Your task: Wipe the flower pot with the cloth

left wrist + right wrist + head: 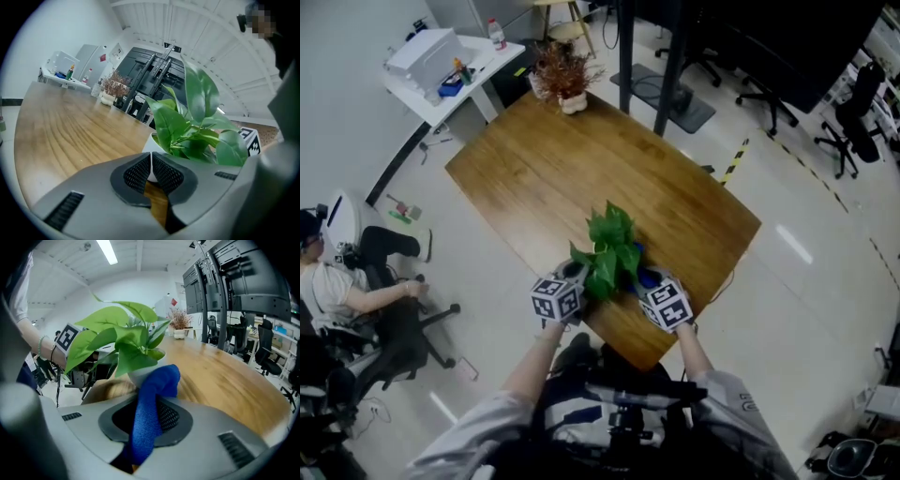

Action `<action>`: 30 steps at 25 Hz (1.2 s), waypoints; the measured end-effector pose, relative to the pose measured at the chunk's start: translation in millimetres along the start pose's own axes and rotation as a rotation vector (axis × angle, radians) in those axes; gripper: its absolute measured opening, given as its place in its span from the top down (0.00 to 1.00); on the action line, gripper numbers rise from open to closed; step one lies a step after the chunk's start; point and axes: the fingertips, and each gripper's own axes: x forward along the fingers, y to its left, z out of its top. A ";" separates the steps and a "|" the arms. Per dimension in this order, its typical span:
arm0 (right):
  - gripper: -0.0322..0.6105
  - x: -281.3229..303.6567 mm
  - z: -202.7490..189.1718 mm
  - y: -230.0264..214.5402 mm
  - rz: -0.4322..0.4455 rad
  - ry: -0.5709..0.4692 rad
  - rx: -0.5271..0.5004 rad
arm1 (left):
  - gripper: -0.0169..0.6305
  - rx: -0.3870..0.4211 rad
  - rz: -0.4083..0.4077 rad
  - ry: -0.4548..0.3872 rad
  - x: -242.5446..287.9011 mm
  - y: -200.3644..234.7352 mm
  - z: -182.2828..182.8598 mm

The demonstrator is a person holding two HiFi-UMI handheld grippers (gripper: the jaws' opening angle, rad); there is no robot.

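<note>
Office desks, monitors and swivel chairs ring a wooden table [544, 169], and at its near edge, directly in front of the person, stands the flower pot [153, 142], small and white under a bunch of green leaves [609, 248]. From the head view the leaves hide nearly all of the pot. The left gripper [150, 172] has its jaws pressed together with a sliver of the pot's white rim pinched between the pads, so it appears to be steadying the pot from the left. The right gripper [149, 417] is clenched on the blue cloth [159, 380], whose free end bunches up against the pot's wall on the opposite side, touching it just under the leaves. I judge the wiping to be under way rather than finished: pot held, cloth in contact, but only one patch of the wall is covered now, and nothing shows how much of the surface is clean. The far side and the base look likely to remain. A second pot with dried reddish stems [565, 80] sits at the table's far corner, well apart.
</note>
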 end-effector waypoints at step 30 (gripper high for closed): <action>0.85 5.1 32.3 -22.7 0.056 -0.051 -0.107 | 0.95 -0.065 -0.014 -0.010 -7.1 -14.6 -16.6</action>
